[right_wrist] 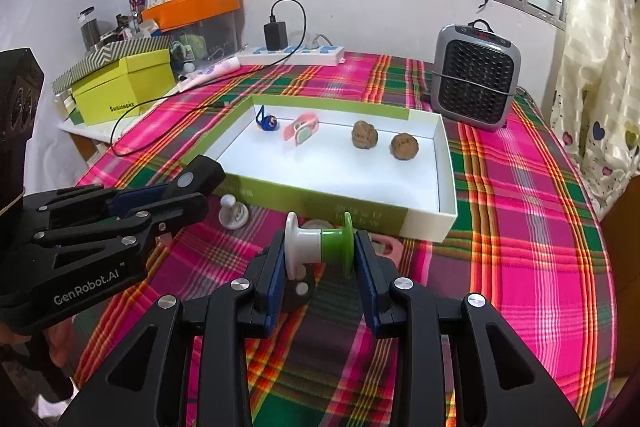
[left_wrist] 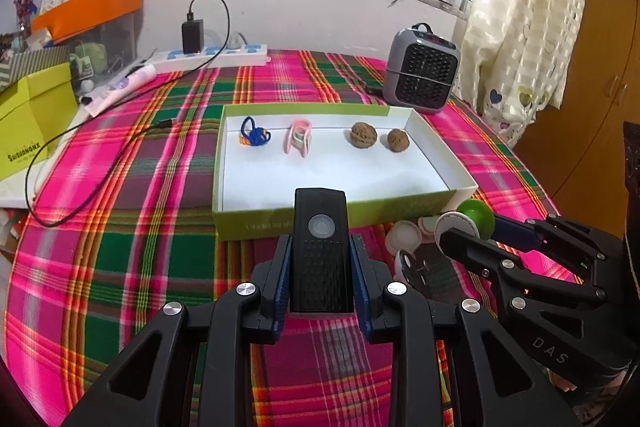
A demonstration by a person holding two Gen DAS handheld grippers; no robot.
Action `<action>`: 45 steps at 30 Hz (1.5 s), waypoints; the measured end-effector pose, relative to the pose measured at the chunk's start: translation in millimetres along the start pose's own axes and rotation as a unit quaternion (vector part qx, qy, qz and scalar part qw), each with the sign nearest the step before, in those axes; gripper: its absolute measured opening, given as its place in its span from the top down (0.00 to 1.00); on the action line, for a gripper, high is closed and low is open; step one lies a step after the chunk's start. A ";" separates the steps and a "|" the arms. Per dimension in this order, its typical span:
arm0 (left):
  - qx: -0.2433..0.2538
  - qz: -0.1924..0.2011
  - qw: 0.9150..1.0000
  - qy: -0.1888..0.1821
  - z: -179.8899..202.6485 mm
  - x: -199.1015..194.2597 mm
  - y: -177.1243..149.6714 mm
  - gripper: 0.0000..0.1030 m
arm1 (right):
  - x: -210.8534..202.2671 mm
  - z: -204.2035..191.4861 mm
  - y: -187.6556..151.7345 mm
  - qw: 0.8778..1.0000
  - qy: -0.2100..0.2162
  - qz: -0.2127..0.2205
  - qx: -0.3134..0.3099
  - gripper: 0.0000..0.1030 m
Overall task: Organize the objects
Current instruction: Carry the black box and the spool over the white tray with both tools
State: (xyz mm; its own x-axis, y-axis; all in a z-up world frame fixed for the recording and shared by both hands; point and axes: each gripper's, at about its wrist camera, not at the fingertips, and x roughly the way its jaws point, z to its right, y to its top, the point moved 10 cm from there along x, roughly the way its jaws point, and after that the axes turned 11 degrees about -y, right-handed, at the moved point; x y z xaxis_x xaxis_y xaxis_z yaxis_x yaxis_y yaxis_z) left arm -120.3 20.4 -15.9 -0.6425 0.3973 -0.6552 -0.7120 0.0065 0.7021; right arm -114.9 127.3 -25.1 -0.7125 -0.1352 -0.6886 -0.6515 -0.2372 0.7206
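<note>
Left claw: closed on black remote, gripped by its long sides, button end pointing far, held just near the box's front wall.
Right claw: clamped on green-and-white spool across its two end flanges, axis lying left to right, hovering above the cloth near the box's front wall.
Counter: covered in pink-and-green plaid cloth; heater at far right, power strip along the far wall.
Box: shallow, white inside, green outside, open top; near half bare, contents in a row along the far wall.
Box contents, left to right: blue cord bundle, pink ring-shaped item, then two brown walnuts, the larger on the left.
Still outside: white stamper and a few small round lids on the cloth, just near the front wall, between the claws.
Step in hand, as judged: carry both held things over the front wall and set them down in the bare near half.
Doing it well: lift clear of the wall first; lower until each rests on the floor before releasing; keep the claws apart, remote left, spool right; expect the spool to roll, so lay it with an end flat or against a wall.
</note>
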 end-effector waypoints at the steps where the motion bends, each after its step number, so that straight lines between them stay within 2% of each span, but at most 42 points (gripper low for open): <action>1: 0.001 0.000 1.000 0.000 -0.9 0.9 2.4 0.75 | 0.8 -0.1 2.4 1.000 0.000 0.001 -0.001 0.67; 8: -0.003 0.004 1.000 0.004 -10.8 7.1 16.3 0.75 | 9.3 -2.3 19.2 1.000 0.005 0.005 -0.006 0.68; 24: -0.013 -0.007 1.000 0.013 -38.9 35.8 48.4 0.75 | 57.9 -7.0 51.9 0.999 0.006 -0.015 -0.031 0.67; 45: -0.026 -0.037 0.999 0.026 -57.4 78.0 55.8 0.75 | 116.1 -10.4 69.8 0.997 0.020 -0.061 -0.051 0.67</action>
State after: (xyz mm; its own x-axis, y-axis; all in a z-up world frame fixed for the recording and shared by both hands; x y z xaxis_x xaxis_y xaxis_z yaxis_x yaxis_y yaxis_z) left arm -226.4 -1.0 -43.8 -0.6009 0.3495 -0.7188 -0.7707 -0.0151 0.6370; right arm -240.3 85.0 -55.6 -0.6168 -0.1375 -0.7750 -0.7013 -0.3510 0.6205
